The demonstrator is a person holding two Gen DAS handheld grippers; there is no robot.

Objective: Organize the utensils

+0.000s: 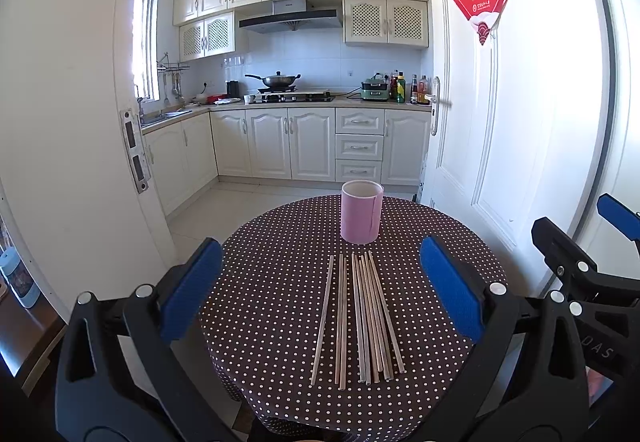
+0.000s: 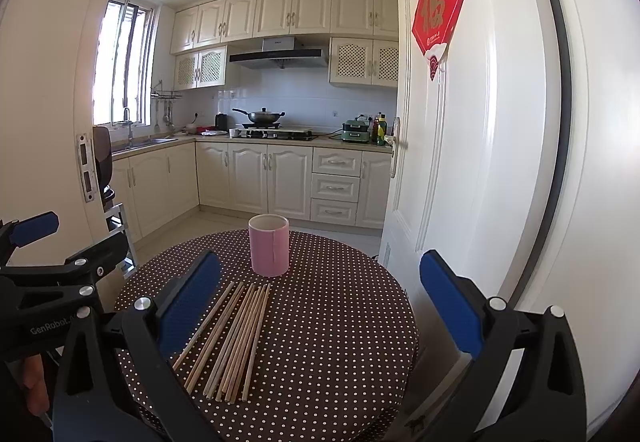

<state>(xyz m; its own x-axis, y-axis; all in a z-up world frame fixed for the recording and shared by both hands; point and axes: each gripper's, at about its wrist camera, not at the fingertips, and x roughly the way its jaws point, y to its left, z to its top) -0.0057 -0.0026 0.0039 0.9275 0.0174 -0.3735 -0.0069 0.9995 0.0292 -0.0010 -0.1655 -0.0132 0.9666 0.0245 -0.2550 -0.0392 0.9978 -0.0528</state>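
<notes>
Wooden chopsticks (image 1: 362, 316) overlap, count unclear; pink cup (image 1: 361, 211) interior hidden; left gripper (image 1: 320, 288) and right gripper (image 2: 318, 304) spread.

A bunch of thin, pale wooden chopsticks (image 1: 362, 318) lies flat on the round table (image 1: 280, 242), which has a brown cloth with white dots. They lie side by side, all pointing toward the cup (image 1: 362, 212). Most are packed close and touch each other. A few on the left side sit a little apart. The cup is pink and tall, with a white inside. It stands upright just past the far tips of the chopsticks, not touching them.
</notes>
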